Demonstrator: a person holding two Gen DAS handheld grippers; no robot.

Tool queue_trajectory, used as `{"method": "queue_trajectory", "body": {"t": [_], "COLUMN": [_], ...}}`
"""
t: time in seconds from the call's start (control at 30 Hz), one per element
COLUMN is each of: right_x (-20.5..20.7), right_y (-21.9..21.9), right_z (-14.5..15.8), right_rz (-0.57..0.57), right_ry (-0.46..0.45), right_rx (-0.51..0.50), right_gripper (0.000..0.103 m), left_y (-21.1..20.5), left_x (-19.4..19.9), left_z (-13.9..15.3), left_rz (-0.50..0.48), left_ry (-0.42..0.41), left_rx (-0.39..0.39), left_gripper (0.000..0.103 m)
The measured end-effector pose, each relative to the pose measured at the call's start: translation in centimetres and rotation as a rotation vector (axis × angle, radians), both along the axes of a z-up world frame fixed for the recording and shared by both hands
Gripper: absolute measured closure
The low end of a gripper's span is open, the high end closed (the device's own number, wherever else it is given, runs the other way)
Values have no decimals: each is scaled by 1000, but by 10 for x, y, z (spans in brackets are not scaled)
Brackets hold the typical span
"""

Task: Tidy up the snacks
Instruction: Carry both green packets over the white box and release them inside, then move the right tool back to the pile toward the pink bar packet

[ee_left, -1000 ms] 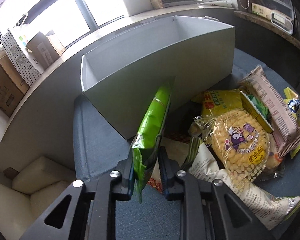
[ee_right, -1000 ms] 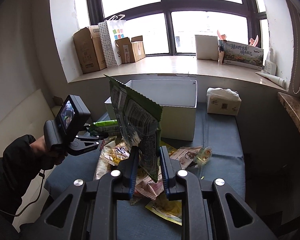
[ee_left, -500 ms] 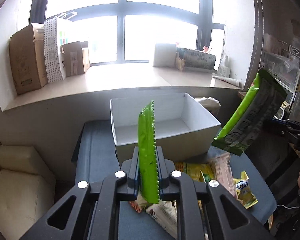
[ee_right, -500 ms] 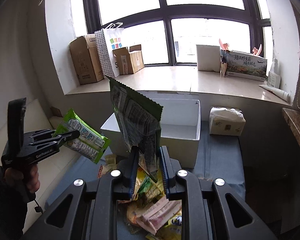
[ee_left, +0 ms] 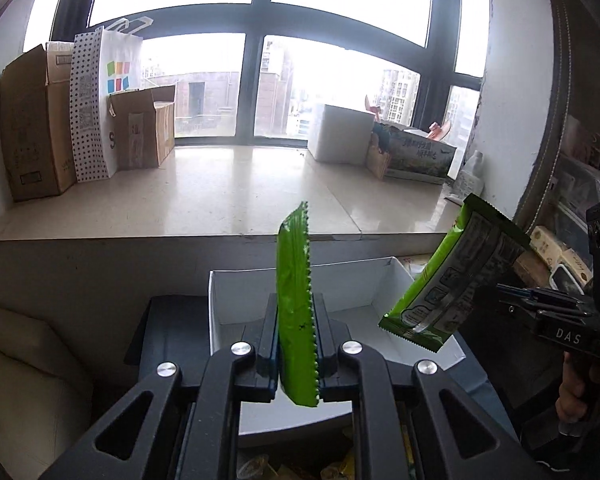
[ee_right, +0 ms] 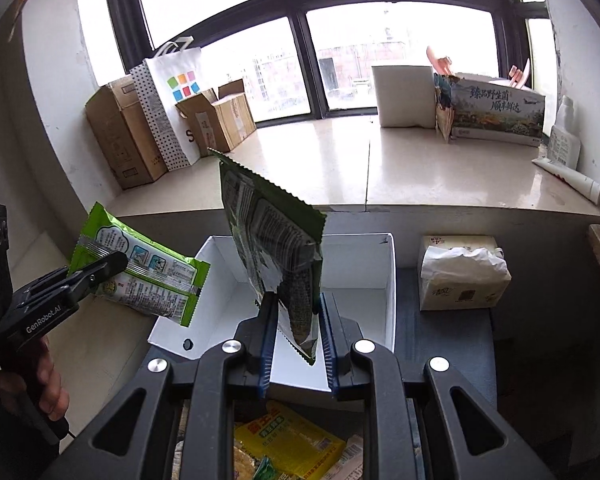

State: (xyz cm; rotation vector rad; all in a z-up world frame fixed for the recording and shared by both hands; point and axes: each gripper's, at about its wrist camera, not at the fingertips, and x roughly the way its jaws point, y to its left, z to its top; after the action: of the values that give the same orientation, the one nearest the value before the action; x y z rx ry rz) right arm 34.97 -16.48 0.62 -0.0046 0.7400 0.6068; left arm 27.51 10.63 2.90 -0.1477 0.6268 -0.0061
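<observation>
Snack packets hang in both claws above the white box (ee_right: pixel 364 264), which sits empty on the grey table (ee_right: pixel 440 344). The left gripper (ee_left: pixel 296 344) is pressed tight on a bright green packet (ee_left: pixel 294 300), held edge-on and upright, its lower end dangling below the jaws. The right gripper (ee_right: pixel 296 336) pinches a darker green packet (ee_right: pixel 276 248) near its bottom corner, the bulk standing tall above the pads and leaning back over the box. Straight ahead of each claw lies the open box; below and behind them the remaining snacks (ee_right: pixel 288 444) stay heaped on the table.

Trouble looks likeliest on the right: gripped that low on a slick foil corner, the tall packet could swing or slide out before it is over the opening, and land on the rim or the table. Both packets converge on the same space, so they may also collide. A release from this height could let either one bounce off a wall and tip out.
</observation>
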Motion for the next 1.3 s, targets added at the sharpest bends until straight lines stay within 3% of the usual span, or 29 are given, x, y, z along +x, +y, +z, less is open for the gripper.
{"method": "queue_trajectory", "body": {"t": [0.2, 0.27, 0.33, 0.37, 0.4, 0.43, 0.53, 0.67, 0.77, 0.9, 1.07, 1.2, 1.3], "right_x": [46, 52, 58, 61, 63, 63, 64, 64, 57, 37, 15, -22, -51], "right_y": [16, 21, 24, 26, 27, 27, 24, 20, 25, 22, 19, 14, 5], "right_z": [-36, -48, -59, -63, -66, -67, -67, -66, -66, -56, -49, -31, -20], "right_rz": [21, 26, 26, 28, 14, -2, -30, -68, -53, -90, -66, -38, 1], "right_ry": [140, 159, 184, 192, 187, 169, 150, 141, 126, 9, 18, -63, -89], "right_rx": [-74, -94, -101, -101, -103, -104, -84, -50, -86, -59, -47, -52, -40], "right_gripper": [81, 79, 55, 19, 3, 2, 0, 0, 0, 0, 0, 0, 0], "left_y": [1, 1, 2, 2, 3, 3, 7, 10, 12, 10, -3, -15, -27], "left_x": [40, 45, 48, 48, 48, 46, 39, 29, 23, 11, -20, -41, -68], "left_z": [-40, -53, -62, -63, -64, -64, -64, -62, -60, -54, -37, -27, -17], "left_rz": [1, -6, 1, 0, 5, 6, 4, 31, 55, 111, 127, 29, 48], "left_ry": [124, 165, 186, 182, 180, 177, 182, 160, 147, 114, 36, 94, 60], "left_rx": [24, 17, 24, 28, 33, 32, 17, 52, 49, 83, 108, 32, 51], "left_gripper": [86, 81, 47, 38, 21, 12, 0, 0, 0, 0, 0, 0, 0]}}
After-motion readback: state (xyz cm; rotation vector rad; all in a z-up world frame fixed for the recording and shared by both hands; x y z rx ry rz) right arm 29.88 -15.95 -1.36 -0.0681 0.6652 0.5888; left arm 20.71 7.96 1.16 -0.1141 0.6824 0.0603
